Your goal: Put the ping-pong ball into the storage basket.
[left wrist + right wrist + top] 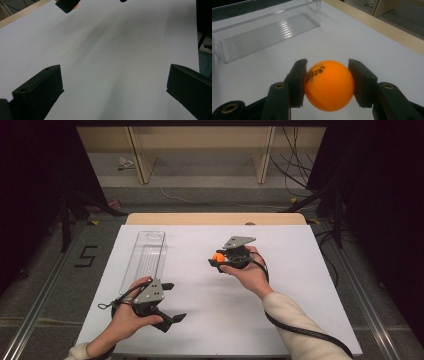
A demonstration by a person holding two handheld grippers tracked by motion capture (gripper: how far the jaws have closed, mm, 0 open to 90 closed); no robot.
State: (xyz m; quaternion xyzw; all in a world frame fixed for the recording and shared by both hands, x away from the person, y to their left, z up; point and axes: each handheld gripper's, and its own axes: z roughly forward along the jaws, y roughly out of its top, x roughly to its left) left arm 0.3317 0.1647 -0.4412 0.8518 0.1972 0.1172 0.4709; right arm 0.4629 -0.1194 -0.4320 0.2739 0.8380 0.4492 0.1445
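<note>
The right gripper point(328, 85) has its jaws clenched on an orange ball point(329, 85), one black pad pressed to each side, with dark printed lettering on the ball's upper left face. In the high view the same ball point(218, 256) sits at the tip of the right gripper point(218, 259), held above the white worktop point(280, 285) rather than resting on it, the jaws pointing toward the left side of the table.

Beyond those jaws, off to their far left in the right gripper view, lies a clear plastic tray point(265, 33), long and narrow with a ribbed floor and low walls. Nothing lies in it. In the high view the tray point(145, 257) runs lengthwise along the left part of the worktop, well apart from the ball, with its near end just beside the left gripper point(170, 302).

The left gripper has its jaws released: in the left gripper view point(112, 82) they stand wide apart with bare white worktop point(120, 50) between them and nothing held. Far ahead of those jaws, at the top edge of that view, one dark jaw tip of the right gripper point(67, 4) shows with a sliver of orange beside it. A wooden edge point(215, 218) borders the worktop on the side away from the person.
</note>
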